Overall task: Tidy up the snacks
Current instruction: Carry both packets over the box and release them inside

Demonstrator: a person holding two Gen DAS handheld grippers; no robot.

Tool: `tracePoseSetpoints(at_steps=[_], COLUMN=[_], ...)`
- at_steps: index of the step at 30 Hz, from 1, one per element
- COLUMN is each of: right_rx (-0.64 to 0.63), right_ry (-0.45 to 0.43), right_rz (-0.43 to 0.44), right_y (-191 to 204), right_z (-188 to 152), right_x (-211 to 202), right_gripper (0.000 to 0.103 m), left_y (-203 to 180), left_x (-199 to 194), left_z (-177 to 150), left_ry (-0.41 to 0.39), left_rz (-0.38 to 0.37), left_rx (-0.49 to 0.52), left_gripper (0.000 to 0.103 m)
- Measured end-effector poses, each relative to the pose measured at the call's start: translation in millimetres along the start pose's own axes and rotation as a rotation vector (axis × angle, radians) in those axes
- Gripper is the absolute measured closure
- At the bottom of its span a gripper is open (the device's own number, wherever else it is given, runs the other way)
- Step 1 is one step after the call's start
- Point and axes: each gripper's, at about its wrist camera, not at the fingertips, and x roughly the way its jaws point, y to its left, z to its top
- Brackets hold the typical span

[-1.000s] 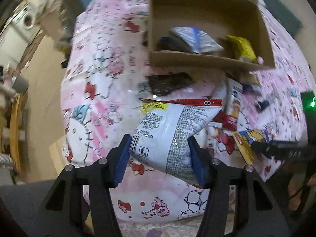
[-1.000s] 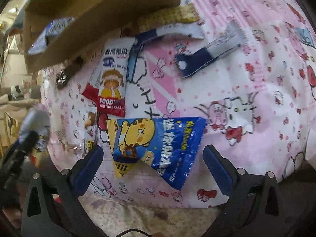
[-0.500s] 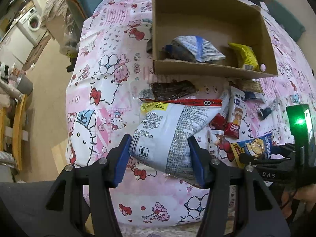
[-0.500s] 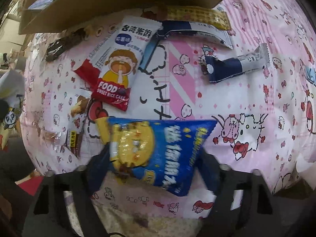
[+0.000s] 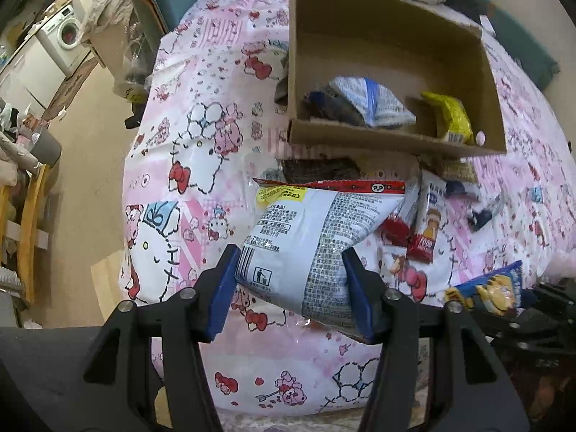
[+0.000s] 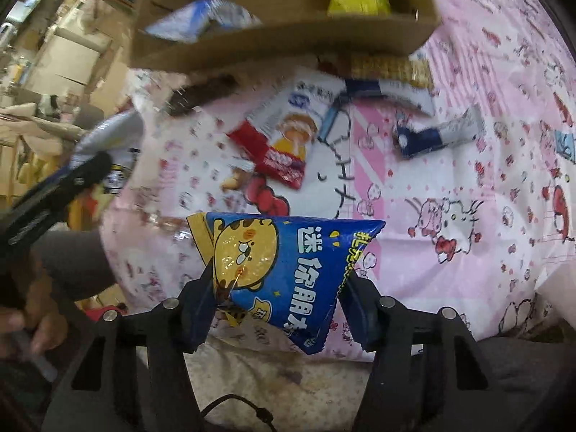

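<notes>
Your left claw point(image 5: 289, 284) is clamped on a white chip bag point(image 5: 316, 237) with a red top seam, printed back facing the camera; both blue pads press its lower sides and the bag hangs clear above the bed point(image 5: 201, 165), which wears a pink cartoon-cat sheet.

Your right claw point(image 6: 277, 298) has just been closing and now grips a blue snack bag point(image 6: 288, 266) with a yellow cartoon tiger. The bag sits between the pads, pinched at its narrow lower end, its wide top edge fanning out above the sheet. In the left wrist view this same bag shows at the far right edge point(image 5: 493, 288).

Cardboard box point(image 5: 388, 68) sits open on the bed beyond both claws. Inside it: a white-and-blue packet point(image 5: 374, 102) toward the left, a yellow packet point(image 5: 450, 118) toward the right.

Loose on the sheet, in front of the box:
- red-and-white rice cake packet point(image 6: 288, 144), lying flat
- dark brown wrapper point(image 6: 201, 93), close to the box's front wall
- navy-and-white bar point(image 6: 435, 135), off to the right
- tan waffle-pattern packet point(image 6: 388, 66), right at the box's front edge, whether touching it you cannot tell

Right wrist view is motion-blurred toward the top.
</notes>
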Motion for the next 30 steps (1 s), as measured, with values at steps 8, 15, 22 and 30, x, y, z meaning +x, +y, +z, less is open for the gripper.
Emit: tracePoseSetpoints(at_steps=[8,15,22,30], right_rx=[-0.039,0.048,0.155,0.176], right_ry=[-0.337,-0.515,-0.587,-0.58], right_rz=[0.099,0.099,0.228,0.248], right_y=[-3.8,-25.2,-57.2,-69.1], right_z=[17.0,39.4,79.9,108.7], right_x=[-65.2,-85.1,-95.3,-86.7], right_gripper=[0.04,0.04,0.04,0.04], left_y=[6.0,9.0,-2.2,-38.4], left_x=[-26.8,-35.8,-29.9,-1.8], left_z=[9.7,29.3,61.8,102.7], left_ry=[-0.149,-0.201,-0.202,-0.165], left_rz=[-0.007,-0.031,-0.019,-0.012], left_rx=[-0.045,-0.068,-0.06,-0.008], left_gripper=[0.05,0.05,0.05,0.05])
